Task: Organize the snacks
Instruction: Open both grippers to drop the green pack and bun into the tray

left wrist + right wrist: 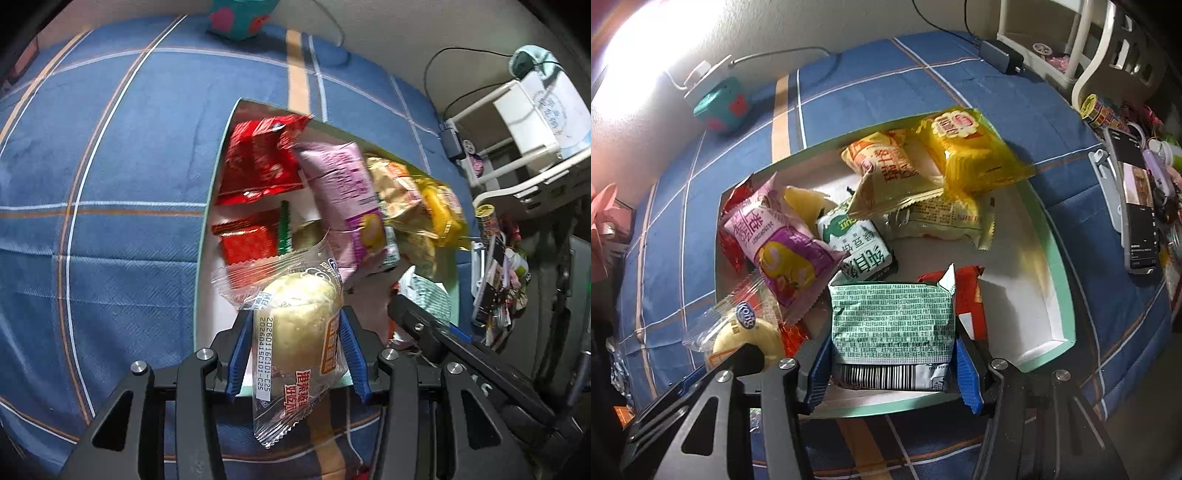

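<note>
Your left tool (295, 354) is clamped on the clear-wrapped bun (301, 325) and your right tool (892, 373) on the green packet (892, 321), both held over the near edge of the tray (1060, 258) on the bed (110, 184), seemingly so each can be set down among the snacks

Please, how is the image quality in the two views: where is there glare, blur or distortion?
Right wrist view: strong white glare burns out the upper left wall; the green printed snack packet in the right gripper stays sharp. Left wrist view: even, dimmer light; the pink snack bag looks motion-blurred, while the clear-wrapped round bun in the left gripper is crisp. Both views: fisheye bends the blue striped cloth.
</note>
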`<move>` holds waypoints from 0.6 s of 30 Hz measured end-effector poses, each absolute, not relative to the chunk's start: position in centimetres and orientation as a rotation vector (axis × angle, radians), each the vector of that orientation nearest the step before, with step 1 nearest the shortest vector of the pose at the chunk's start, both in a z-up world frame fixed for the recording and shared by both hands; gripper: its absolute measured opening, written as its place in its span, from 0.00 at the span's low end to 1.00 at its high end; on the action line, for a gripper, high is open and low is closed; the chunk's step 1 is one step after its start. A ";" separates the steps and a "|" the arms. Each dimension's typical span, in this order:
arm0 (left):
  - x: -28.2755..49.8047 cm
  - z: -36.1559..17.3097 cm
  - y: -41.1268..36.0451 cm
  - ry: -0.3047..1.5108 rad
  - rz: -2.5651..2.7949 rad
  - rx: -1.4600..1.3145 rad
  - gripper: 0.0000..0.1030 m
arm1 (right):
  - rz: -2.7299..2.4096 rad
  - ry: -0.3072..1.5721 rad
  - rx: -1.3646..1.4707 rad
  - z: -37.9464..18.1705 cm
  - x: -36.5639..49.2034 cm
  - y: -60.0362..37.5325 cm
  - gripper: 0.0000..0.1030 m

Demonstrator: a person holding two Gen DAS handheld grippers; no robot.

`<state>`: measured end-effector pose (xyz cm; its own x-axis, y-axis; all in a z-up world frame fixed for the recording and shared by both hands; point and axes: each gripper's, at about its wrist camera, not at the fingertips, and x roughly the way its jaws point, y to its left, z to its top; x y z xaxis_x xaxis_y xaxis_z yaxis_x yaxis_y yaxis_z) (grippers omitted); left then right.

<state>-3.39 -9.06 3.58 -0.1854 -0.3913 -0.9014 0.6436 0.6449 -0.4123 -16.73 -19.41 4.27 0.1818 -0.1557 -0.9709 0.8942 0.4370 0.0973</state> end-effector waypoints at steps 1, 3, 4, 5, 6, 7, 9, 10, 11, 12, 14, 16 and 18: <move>-3.2 3.3 -8.9 1.502 -0.934 0.218 0.47 | -0.867 1.149 0.816 4.1 -16.5 -19.4 0.58; -3.0 3.0 -8.7 1.522 -0.925 0.208 0.47 | -0.864 1.159 0.817 3.7 -16.2 -19.5 0.59; -3.0 3.0 -8.7 1.524 -0.924 0.204 0.47 | -0.862 1.164 0.818 3.4 -15.9 -19.8 0.59; -3.0 3.2 -8.7 1.521 -0.924 0.202 0.47 | -0.860 1.167 0.817 3.3 -15.7 -19.9 0.59; -3.0 3.4 -8.6 1.515 -0.928 0.199 0.47 | -0.861 1.168 0.816 3.2 -15.6 -19.9 0.60; -2.9 3.6 -8.6 1.514 -0.930 0.197 0.49 | -0.859 1.169 0.817 3.2 -15.5 -19.9 0.60; -2.8 4.0 -8.3 1.514 -0.929 0.182 0.59 | -0.858 1.170 0.818 3.2 -15.5 -20.0 0.63; -2.7 4.2 -8.2 1.514 -0.928 0.175 0.67 | -0.859 1.170 0.815 3.2 -15.6 -20.0 0.65; -2.6 4.4 -7.9 1.512 -0.928 0.169 0.70 | -0.858 1.167 0.814 3.3 -15.8 -19.9 0.65; -2.5 4.6 -7.8 1.508 -0.926 0.167 0.70 | -0.851 1.161 0.816 3.3 -15.8 -19.8 0.65; -2.3 5.2 -7.0 1.492 -0.916 0.168 0.71 | -0.837 1.152 0.820 3.4 -15.9 -19.4 0.66; -2.2 5.7 -6.1 1.457 -0.891 0.187 0.76 | -0.829 1.149 0.814 3.6 -16.0 -18.9 0.67; -2.1 6.5 -4.6 1.400 -0.857 0.215 0.78 | -0.825 1.140 0.802 4.0 -16.0 -18.2 0.67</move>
<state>-2.10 -4.61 6.53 -0.0661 -0.3966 -0.9156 0.6352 0.6910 -0.3451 -15.99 -18.17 4.01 0.2081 -0.1429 -0.9676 0.8742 0.4708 0.1184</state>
